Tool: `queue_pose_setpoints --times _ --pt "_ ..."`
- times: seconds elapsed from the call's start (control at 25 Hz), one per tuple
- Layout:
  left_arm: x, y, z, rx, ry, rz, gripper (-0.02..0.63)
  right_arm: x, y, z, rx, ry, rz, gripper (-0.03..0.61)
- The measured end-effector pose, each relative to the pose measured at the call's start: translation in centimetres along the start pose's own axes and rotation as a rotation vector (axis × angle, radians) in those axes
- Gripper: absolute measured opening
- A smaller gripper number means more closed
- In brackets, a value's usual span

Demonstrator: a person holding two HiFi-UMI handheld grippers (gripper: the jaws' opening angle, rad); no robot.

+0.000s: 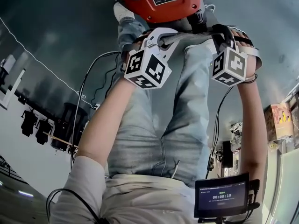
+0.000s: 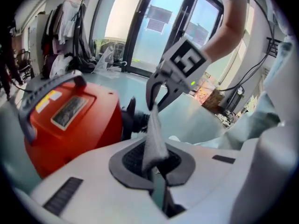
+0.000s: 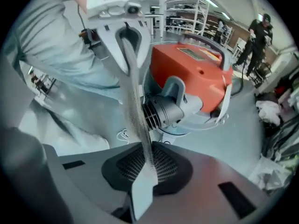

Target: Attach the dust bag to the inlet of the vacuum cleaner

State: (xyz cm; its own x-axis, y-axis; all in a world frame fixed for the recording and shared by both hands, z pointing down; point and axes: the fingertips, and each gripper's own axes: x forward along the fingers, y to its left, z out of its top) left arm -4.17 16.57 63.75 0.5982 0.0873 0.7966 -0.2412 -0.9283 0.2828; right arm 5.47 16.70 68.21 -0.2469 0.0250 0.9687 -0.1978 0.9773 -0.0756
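Left claw [image 2: 153, 169]: shut tight on one edge of the grey dust bag [image 2: 153, 141].
Right claw [image 3: 147, 166]: pinching the opposite edge.
Risk: the thin fabric could slip free before covering the inlet [image 3: 161, 112] of the vacuum cleaner [image 3: 196, 73] beyond.

Vacuum cleaner [image 1: 161, 3]: beyond my left tool [image 2: 158, 185], cropped by the top edge. Dust bag [image 3: 135, 111]: edge-on strip in my right tool [image 3: 140, 190]; shape untellable.

Pale denim jeans [image 1: 154, 125], white short-slv tee [image 1: 140, 199], blk cables [image 1: 85, 94] by arms
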Motion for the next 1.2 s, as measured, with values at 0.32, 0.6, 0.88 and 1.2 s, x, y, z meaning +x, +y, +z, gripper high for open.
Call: queue_pose_setpoints --times 0.32,0.6,0.88,1.2 --pt "0.4 0.9 -0.3 0.130 0.041 0.077 0.013 -0.5 -0.7 0.2 -0.076 0.038 0.004 0.035" --pt "0.5 1.9 0.4 0.043 0.002 0.063 0.014 0.0 0.0 -0.7 -0.034 -0.073 0.108 0.035" --pt "0.3 1.8 1.0 0.095 -0.003 0.072 0.014 -0.3 1.0 -4.5 -0.084 0.050 0.347 0.035" --pt "-0.7 -2.7 2.9 0.458 -0.002 0.055 0.013 1.0 -4.7 -2.2 -0.118 0.094 0.033 0.031"
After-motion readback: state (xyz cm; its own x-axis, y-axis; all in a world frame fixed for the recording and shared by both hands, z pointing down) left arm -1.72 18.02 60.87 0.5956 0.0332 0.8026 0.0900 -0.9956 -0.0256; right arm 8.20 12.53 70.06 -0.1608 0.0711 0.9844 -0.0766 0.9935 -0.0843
